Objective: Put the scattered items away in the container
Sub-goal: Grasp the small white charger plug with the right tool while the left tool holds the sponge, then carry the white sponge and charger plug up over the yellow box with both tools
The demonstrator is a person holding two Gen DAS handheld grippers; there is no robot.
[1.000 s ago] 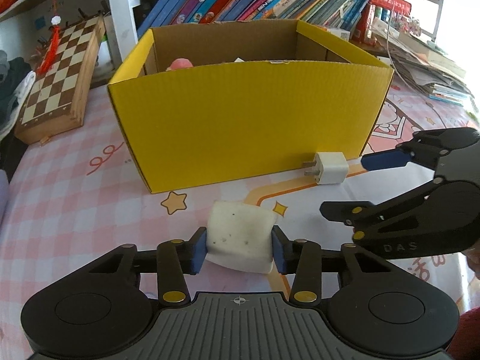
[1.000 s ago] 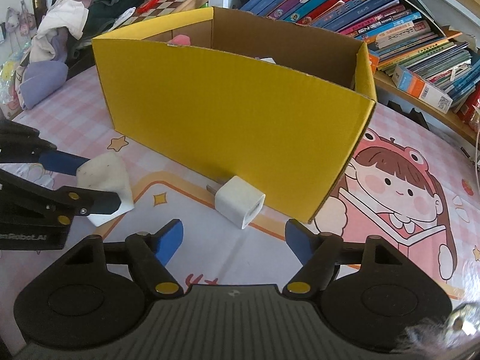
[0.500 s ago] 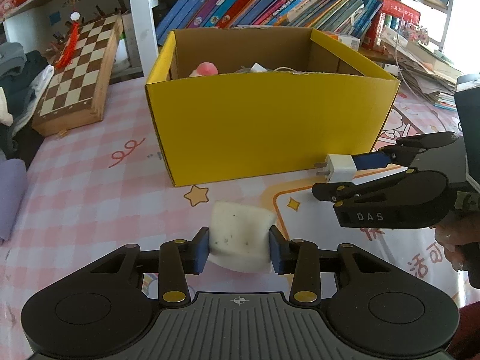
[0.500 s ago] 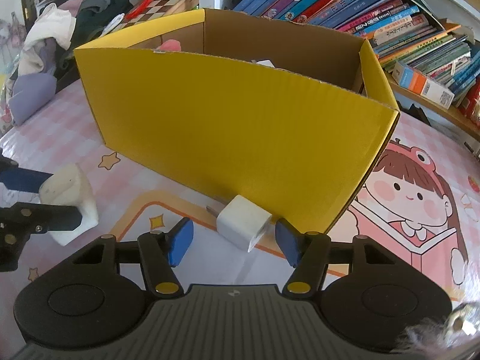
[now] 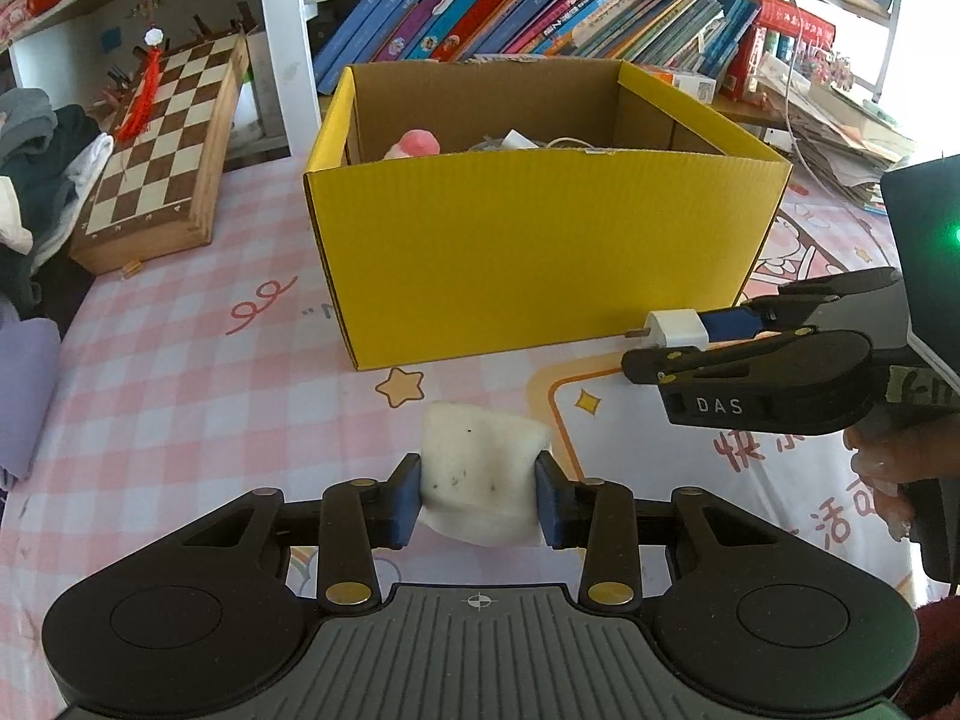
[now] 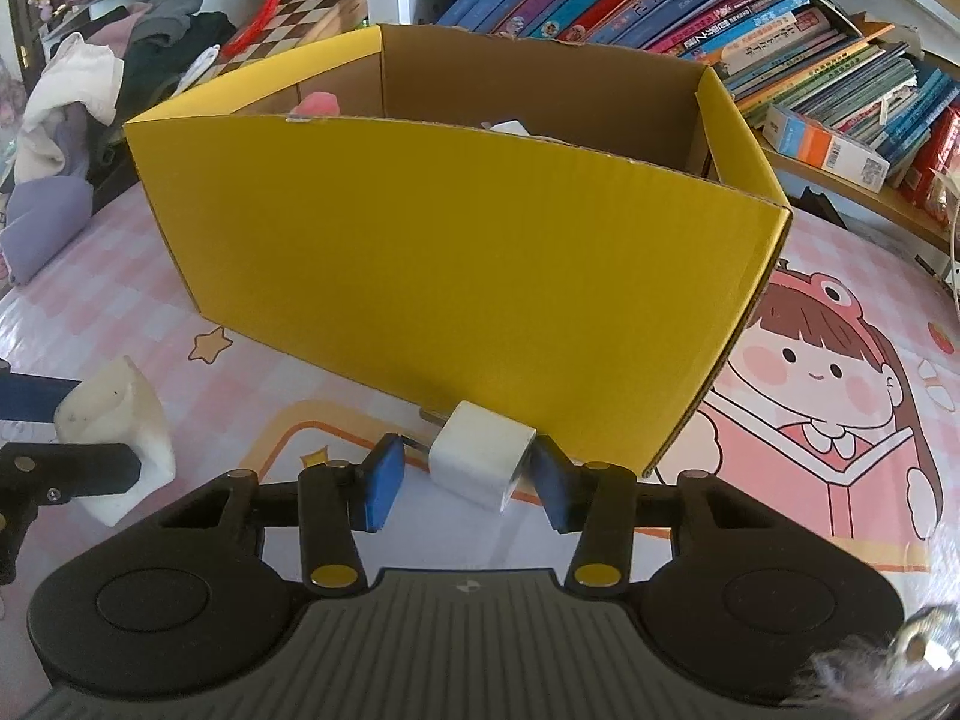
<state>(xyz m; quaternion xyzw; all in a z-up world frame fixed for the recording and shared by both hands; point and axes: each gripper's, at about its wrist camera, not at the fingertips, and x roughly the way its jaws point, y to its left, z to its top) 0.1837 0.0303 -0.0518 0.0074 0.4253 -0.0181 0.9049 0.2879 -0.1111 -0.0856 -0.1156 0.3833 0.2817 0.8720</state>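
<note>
A yellow cardboard box (image 5: 540,252) stands open on the pink table; it also shows in the right wrist view (image 6: 456,252). A pink item (image 5: 414,144) and white items lie inside. My left gripper (image 5: 477,495) is shut on a white sponge block (image 5: 480,474), held above the table in front of the box; the sponge also shows in the right wrist view (image 6: 114,420). My right gripper (image 6: 465,483) has closed around a white plug adapter (image 6: 480,462) at the box's front right corner. The right pad touches it; a small gap shows at the left pad. The adapter also shows in the left wrist view (image 5: 675,330).
A wooden chessboard (image 5: 162,150) leans at the back left. Clothes (image 6: 78,120) pile at the left edge. Bookshelves full of books (image 5: 540,6) stand behind the box. A paper stack (image 5: 840,132) lies at the back right.
My left gripper has lifted the sponge and drawn back from the box. My right gripper has moved forward and narrowed its jaws around the plug adapter.
</note>
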